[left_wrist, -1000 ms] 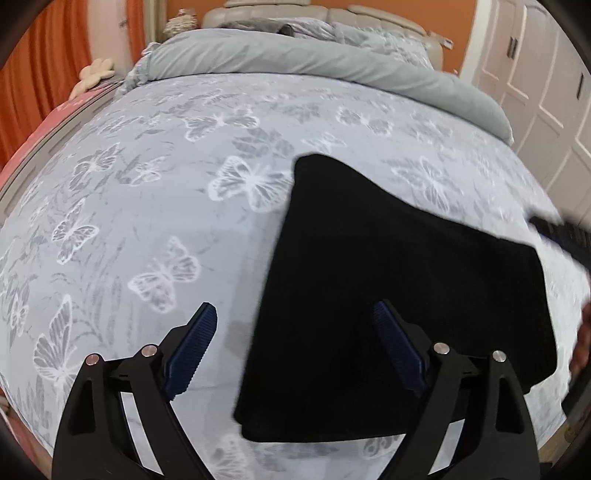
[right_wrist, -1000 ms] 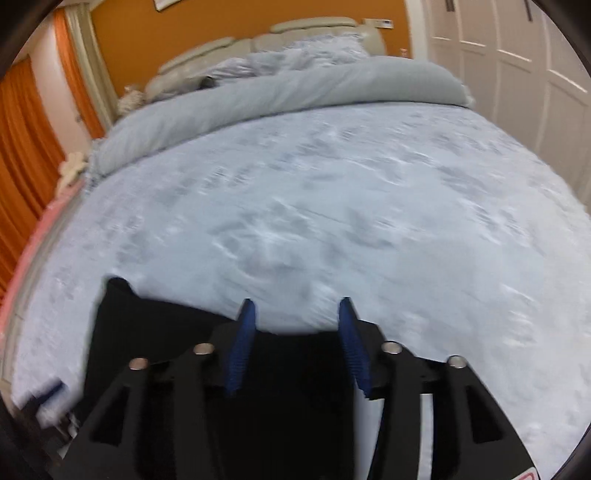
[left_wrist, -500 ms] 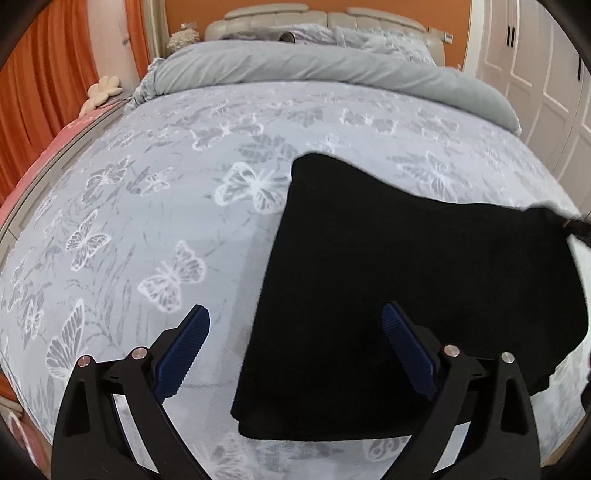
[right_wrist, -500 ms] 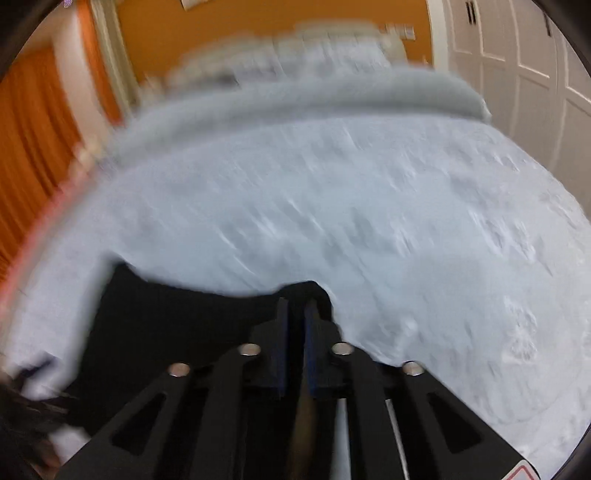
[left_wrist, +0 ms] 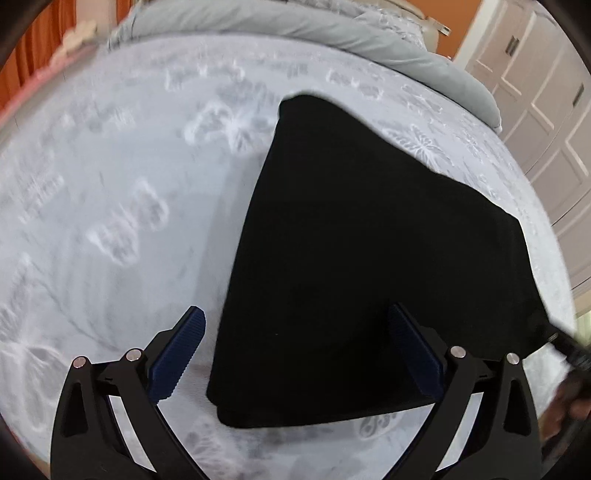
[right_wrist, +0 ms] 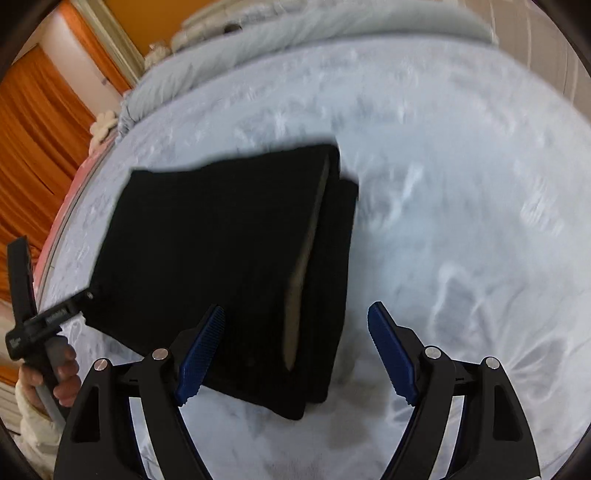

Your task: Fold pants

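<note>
The black pants [left_wrist: 351, 240] lie folded into a flat stack on the butterfly-print bed sheet [left_wrist: 110, 192]. My left gripper [left_wrist: 295, 314] hovers over their near left corner, its jaws still opening. The stack's left edge runs between the blue pads [left_wrist: 177, 354], and nothing is gripped. In the right wrist view the pants [right_wrist: 221, 240] show stacked layers at their right edge, with a tan strip [right_wrist: 306, 258] between them. My right gripper [right_wrist: 295, 312] is above that edge. Its jaws are opening and its pads are clear of the cloth.
A rolled grey duvet [left_wrist: 332, 33] lies across the head of the bed. White wardrobe doors [left_wrist: 546, 110] stand on the right and orange curtains [right_wrist: 40, 133] on the left. A person's hand [right_wrist: 62, 376] holds the other gripper's handle at the bed's left edge.
The right gripper was shut on the pants' right edge half a second ago; now its jaws stand apart and the edge lies on the stack. Both grippers have sunk closer to the bed.
</note>
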The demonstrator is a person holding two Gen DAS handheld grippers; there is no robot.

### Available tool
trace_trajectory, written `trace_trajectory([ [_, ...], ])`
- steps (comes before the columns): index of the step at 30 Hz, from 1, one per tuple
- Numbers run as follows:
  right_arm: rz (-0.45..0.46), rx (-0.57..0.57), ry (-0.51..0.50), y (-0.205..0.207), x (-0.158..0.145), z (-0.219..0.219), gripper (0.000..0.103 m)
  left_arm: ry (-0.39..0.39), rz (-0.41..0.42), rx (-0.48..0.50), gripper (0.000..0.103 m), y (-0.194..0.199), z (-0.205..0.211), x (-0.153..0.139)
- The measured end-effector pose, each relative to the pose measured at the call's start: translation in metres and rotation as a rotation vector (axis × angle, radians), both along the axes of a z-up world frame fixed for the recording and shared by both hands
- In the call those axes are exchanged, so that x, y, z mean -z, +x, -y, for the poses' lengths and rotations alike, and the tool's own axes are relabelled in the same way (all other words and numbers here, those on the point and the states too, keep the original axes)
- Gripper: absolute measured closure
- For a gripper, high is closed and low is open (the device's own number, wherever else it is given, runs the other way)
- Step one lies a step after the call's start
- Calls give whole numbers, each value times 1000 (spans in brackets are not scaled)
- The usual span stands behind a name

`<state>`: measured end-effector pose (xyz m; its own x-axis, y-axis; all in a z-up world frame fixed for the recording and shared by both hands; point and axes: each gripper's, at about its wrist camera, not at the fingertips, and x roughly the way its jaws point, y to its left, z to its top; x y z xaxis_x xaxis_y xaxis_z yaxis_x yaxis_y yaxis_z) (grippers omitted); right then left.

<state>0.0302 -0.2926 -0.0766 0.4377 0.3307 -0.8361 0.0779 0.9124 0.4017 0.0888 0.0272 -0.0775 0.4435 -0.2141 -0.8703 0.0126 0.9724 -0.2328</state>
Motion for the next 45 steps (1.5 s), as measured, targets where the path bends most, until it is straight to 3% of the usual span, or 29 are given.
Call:
trace_trajectory([
  [2,-7,17,108,4,11,4,26,-113,-33,-24,6,2,-11,10],
  [3,11,-10,157,8,11,2,45,-175,-52,-32,6,4,-16,17],
  [4,16,-11,173,10,10,-1,58,-190,-46,-29,9,5,-17,19],
  [5,27,-10,172,12,5,-2,64,-189,-29,-13,31,6,-15,18],
  [6,52,-25,144,12,-6,-7,67,-223,-18,38,44,7,-11,15],
  [8,122,-73,144,6,-32,-16,69,-247,-3,30,69,0,-14,3],
  [11,189,-143,182,-13,-64,-26,69,-263,47,57,74,-20,-21,-32],
  [14,100,-182,126,-22,-48,-30,62,-227,66,83,69,-47,-30,-57],
  [16,-16,-139,34,-21,-21,-28,58,-174,21,71,58,-60,-36,-43],
  [17,-51,-112,26,-19,-12,-24,53,-170,-19,70,58,-61,-38,-32],
  [18,-28,-89,53,-19,-15,-21,49,-177,-78,65,58,-62,-40,-18],
  [19,2,-79,44,-19,-21,-20,49,-188,-82,61,56,-64,-43,-14],
  [22,169,-17,-69,-21,-54,-19,43,-138,23,68,55,-71,-47,-35],
  [24,221,11,-80,-16,-64,-21,36,-70,152,30,43,-78,-48,-58],
  [25,223,10,-68,-8,-64,-22,35,-38,202,17,31,-82,-47,-67],
  [29,130,-33,-75,21,-47,-37,35,94,355,-5,21,-87,-30,-90],
  [31,93,-54,-108,22,-37,-47,37,137,377,19,17,-87,-18,-92],
  [33,91,-73,-162,12,-36,-54,40,117,360,64,15,-80,-5,-90],
  [39,73,-224,-99,-26,-54,-51,40,139,369,338,11,-101,52,-70],
  [41,55,-270,-93,-41,-50,-52,55,165,384,415,9,-113,69,-62],
  [43,30,-268,-159,-40,-42,-54,87,201,392,482,9,-125,84,-52],
  [45,31,-268,-148,-38,-40,-52,90,253,394,525,9,-129,100,-41],
])
